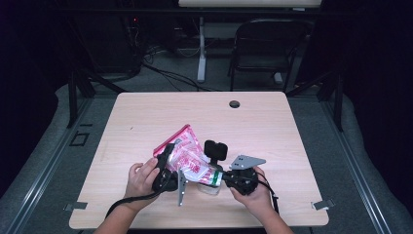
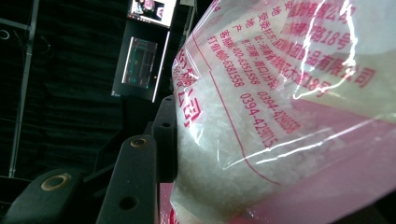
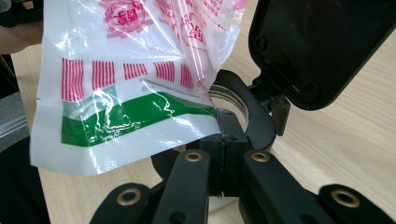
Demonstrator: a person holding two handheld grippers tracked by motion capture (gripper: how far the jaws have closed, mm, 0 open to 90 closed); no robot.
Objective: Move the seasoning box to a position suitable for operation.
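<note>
One bag (image 1: 187, 158) of white granules, clear plastic with pink and red print and a green band near its lower corner, is held tilted above the near middle of the surface (image 1: 146, 114), its low end dipping toward the mouth of a single jar (image 1: 210, 181) that stands just beneath it. The jar's black flip lid (image 3: 322, 46) stands open behind the mouth, and the bag's corner (image 3: 205, 105) hangs at the rim, so the step in hand looks like pouring the granules from bag into jar. The left gripper (image 1: 163, 168) holds the bag's upper part: in the left gripper view one black finger (image 2: 166, 135) presses against the bulging plastic (image 2: 280, 116), the jaws closed partway on it. The right gripper (image 1: 233, 179) has its fingers (image 3: 224, 154) shut tight together at the jar's black collar, seemingly pinching it to steady the jar; whether a bit of the rim is actually caught between them I cannot tell. The next move probably calls for tipping the bag further while keeping its opening over the mouth, slowly enough that the granules do not spill onto the surface, with the jar held firm. Counted: one bag, one jar with one lid, two grippers, two hands. Beyond the surface a single dark chair (image 1: 265, 48) stands on the floor.
</note>
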